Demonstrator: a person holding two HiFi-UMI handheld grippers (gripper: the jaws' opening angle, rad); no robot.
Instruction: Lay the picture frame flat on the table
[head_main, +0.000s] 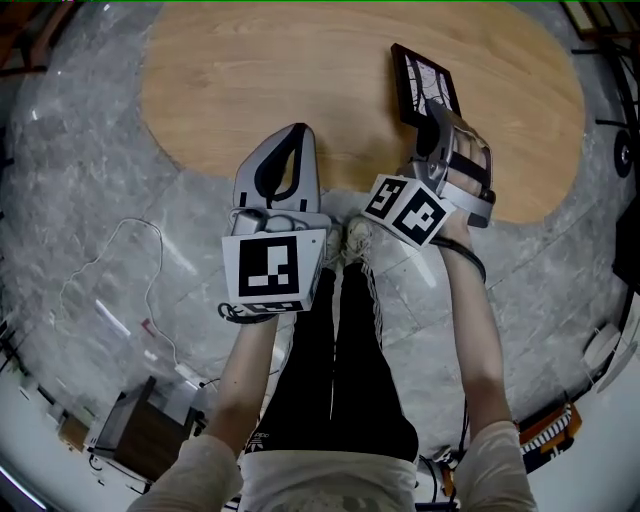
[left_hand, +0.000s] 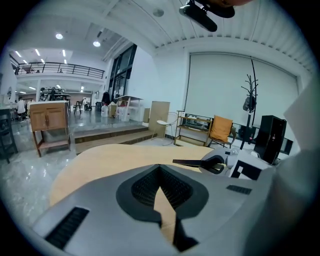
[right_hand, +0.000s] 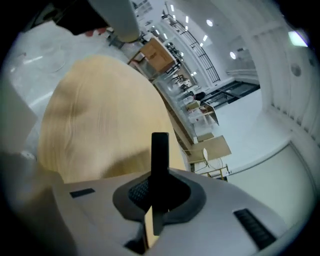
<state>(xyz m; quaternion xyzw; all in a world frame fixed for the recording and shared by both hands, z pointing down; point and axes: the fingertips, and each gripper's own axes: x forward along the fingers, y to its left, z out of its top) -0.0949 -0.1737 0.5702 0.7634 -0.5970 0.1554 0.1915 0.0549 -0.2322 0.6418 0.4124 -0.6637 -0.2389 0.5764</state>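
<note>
Fingers (right_hand: 134, 191) of the right gripper (head_main: 437, 112) pinch the thin black picture frame (head_main: 424, 84), upper right, tilted over the oval wooden table (head_main: 250, 90), not yet flat.

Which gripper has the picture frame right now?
The right gripper, at the head view's right: its jaws are clamped on the edge of the black picture frame over the wooden table. The left gripper is shut with nothing between its jaws.
</note>
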